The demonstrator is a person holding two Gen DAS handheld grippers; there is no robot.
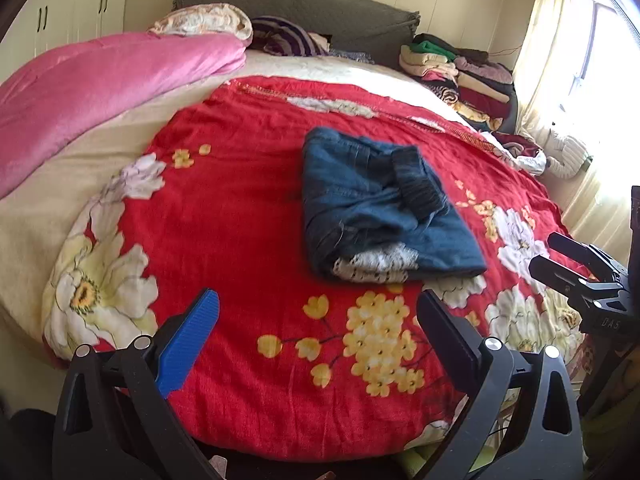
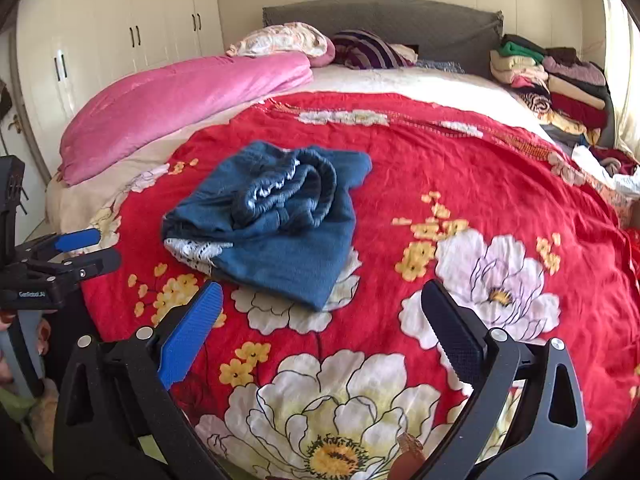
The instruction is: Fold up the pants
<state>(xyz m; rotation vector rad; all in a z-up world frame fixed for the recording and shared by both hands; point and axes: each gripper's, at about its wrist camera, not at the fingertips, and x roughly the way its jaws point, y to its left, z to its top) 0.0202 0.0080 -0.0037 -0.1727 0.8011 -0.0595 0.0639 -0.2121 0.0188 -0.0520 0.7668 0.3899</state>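
The blue pants [image 1: 380, 204] lie folded in a compact bundle on the red flowered blanket [image 1: 248, 216], with the elastic waistband on top and white lace lining showing at the near edge. They also show in the right wrist view [image 2: 276, 220]. My left gripper [image 1: 318, 316] is open and empty, held back from the pants near the blanket's front edge. My right gripper [image 2: 322, 308] is open and empty, just short of the bundle's near corner. Each gripper shows in the other's view, the right one [image 1: 560, 258] and the left one [image 2: 86, 248].
A pink quilt [image 1: 100, 88] lies along the bed's left side. Pillows [image 1: 208, 20] sit by the grey headboard [image 1: 320, 8]. Stacks of folded clothes [image 1: 460, 68] fill the far right corner. White wardrobes [image 2: 100, 40] stand left; a curtained window [image 1: 580, 60] is right.
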